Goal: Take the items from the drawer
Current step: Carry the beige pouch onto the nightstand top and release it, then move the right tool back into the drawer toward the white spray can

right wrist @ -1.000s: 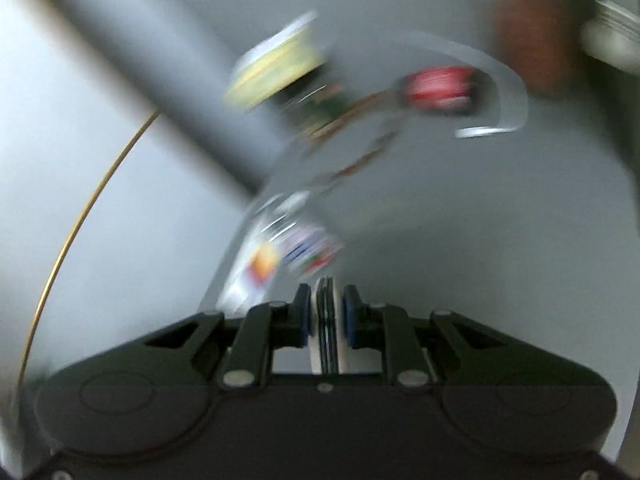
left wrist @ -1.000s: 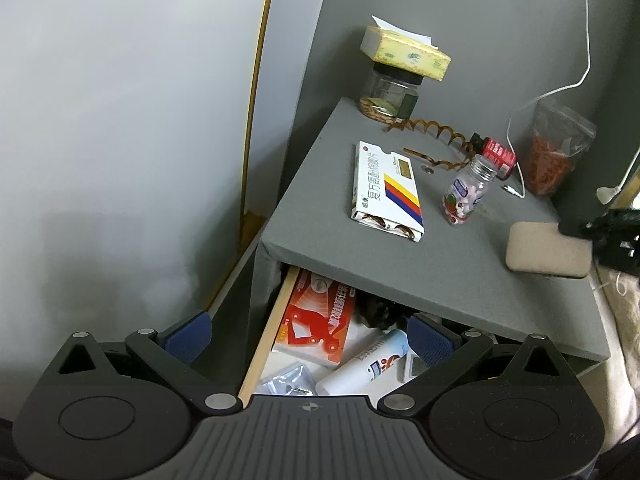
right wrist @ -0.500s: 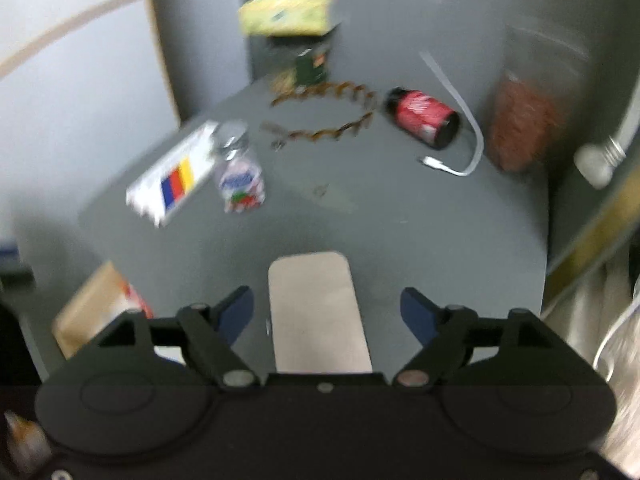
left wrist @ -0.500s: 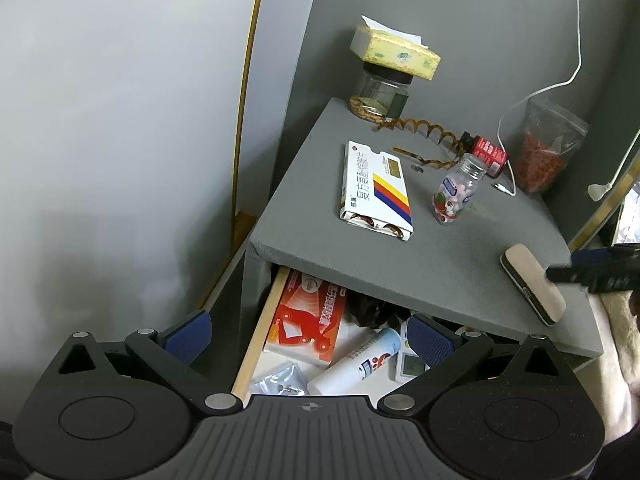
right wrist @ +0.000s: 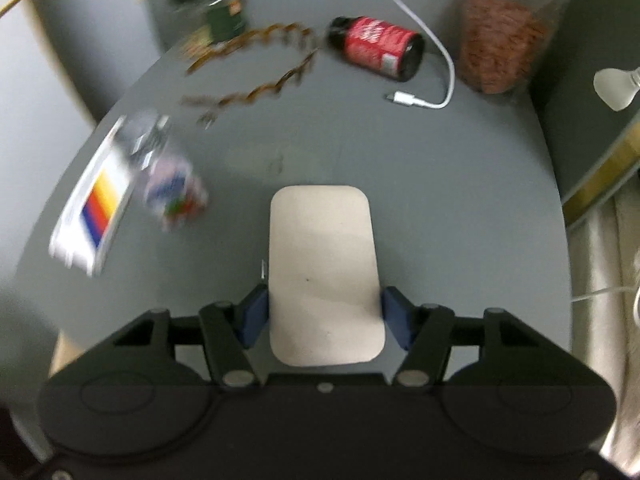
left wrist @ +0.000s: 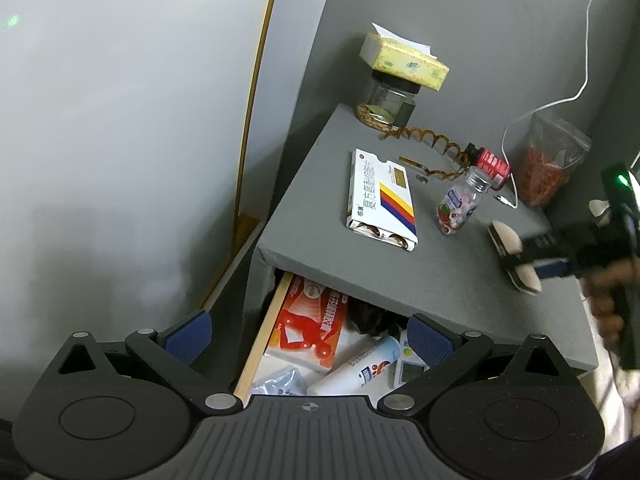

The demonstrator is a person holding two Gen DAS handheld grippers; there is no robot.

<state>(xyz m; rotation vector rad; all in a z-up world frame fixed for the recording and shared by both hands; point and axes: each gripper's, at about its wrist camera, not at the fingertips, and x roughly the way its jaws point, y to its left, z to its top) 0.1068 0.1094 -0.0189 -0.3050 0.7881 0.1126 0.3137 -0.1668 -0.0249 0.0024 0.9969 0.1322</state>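
The open drawer (left wrist: 260, 344) under the grey nightstand top (left wrist: 400, 280) holds a red-and-white box (left wrist: 308, 324), a white tube (left wrist: 360, 368), a clear bag and a small white device. My left gripper (left wrist: 308, 336) hangs open over it with nothing between its fingers. A beige flat case (right wrist: 324, 260) lies on the nightstand near its right edge. My right gripper (right wrist: 324, 312) straddles the case's near end. Its jaws are closing, and the blue pads stand right beside the two long edges.
On the top stand a striped medicine box (left wrist: 380, 200), a small candy bottle (left wrist: 460, 204), a red-labelled bottle (right wrist: 376, 48) on its side, a brown spiral band, a white cable (right wrist: 424, 100), a bag of red bits (right wrist: 500, 36) and a jar under a tissue box (left wrist: 404, 60).
The right gripper held the case on edge, then let it go flat on the top and opened wide. Its jaws have now narrowed around the case's width. The left gripper has stayed put.
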